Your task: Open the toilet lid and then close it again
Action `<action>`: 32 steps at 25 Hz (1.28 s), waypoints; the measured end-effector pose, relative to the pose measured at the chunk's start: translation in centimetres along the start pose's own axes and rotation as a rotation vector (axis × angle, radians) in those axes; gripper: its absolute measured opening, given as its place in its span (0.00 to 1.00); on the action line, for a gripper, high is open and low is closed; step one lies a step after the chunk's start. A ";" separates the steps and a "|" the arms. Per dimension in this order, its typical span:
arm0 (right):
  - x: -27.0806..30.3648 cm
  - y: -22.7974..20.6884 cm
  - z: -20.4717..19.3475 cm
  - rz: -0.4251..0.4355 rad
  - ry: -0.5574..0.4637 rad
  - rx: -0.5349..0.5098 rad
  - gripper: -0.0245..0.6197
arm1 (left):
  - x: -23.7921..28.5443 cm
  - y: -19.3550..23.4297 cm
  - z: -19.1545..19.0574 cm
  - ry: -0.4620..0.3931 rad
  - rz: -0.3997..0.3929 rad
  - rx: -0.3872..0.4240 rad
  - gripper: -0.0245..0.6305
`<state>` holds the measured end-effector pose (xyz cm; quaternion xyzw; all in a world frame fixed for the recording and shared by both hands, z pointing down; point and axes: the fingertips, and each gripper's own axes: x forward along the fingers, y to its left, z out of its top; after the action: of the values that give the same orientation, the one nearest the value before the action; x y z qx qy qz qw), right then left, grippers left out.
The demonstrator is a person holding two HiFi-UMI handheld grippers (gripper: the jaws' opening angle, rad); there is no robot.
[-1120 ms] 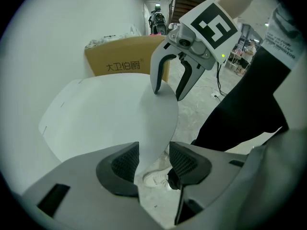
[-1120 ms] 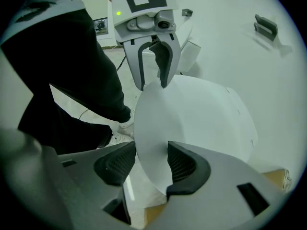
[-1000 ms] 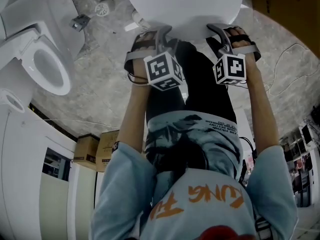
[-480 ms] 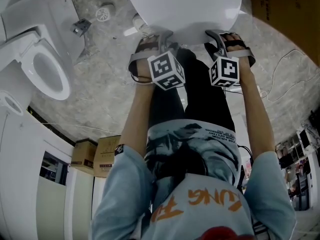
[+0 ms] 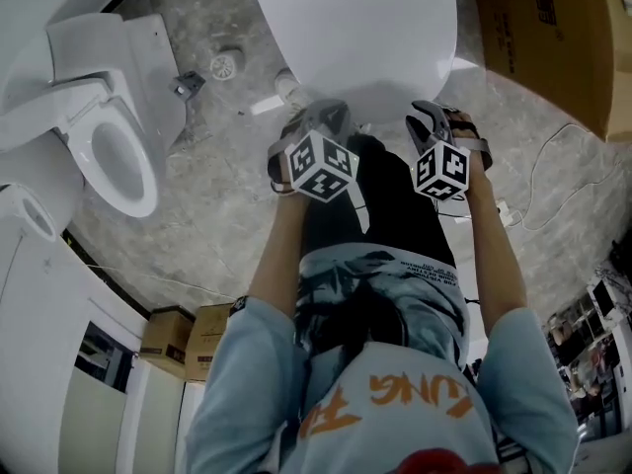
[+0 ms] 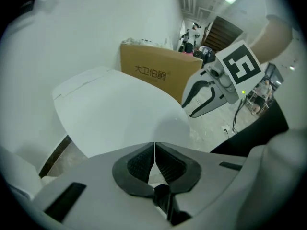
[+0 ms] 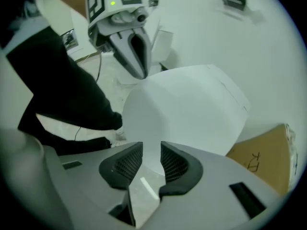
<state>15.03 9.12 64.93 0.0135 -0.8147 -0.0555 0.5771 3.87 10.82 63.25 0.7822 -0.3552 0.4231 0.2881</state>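
The left gripper (image 6: pixel 154 148) is hovering at the front edge of the toilet lid (image 5: pixel 355 28). Its jaws have just been closing and are pressing together with nothing between them. Just beside it, at that same front edge, the right gripper (image 7: pixel 152 150) is holding its jaws a narrow gap apart after closing partway, and it is pinching nothing. The white lid is lying down over its bowl. Beyond the lid's right side a cardboard box (image 5: pixel 538 38) is standing. Well off to the lid's left, a second toilet (image 5: pixel 118 161) is sitting with its seat uncovered.
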 end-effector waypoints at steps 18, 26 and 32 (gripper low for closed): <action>-20.7 -13.9 12.6 -0.291 -0.600 0.723 0.06 | -21.8 6.8 15.9 -0.531 0.333 -0.406 0.08; -32.0 -18.7 18.9 -0.402 -0.887 0.794 0.06 | -32.9 8.0 23.2 -0.757 0.474 -0.417 0.08; -39.9 -20.9 22.9 -0.483 -1.036 0.732 0.06 | -39.2 7.7 26.5 -0.843 0.574 -0.364 0.08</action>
<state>5.90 -6.53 17.72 0.3615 -0.9264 0.0974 0.0417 -5.41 -1.34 17.76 0.6929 -0.7071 0.0659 0.1243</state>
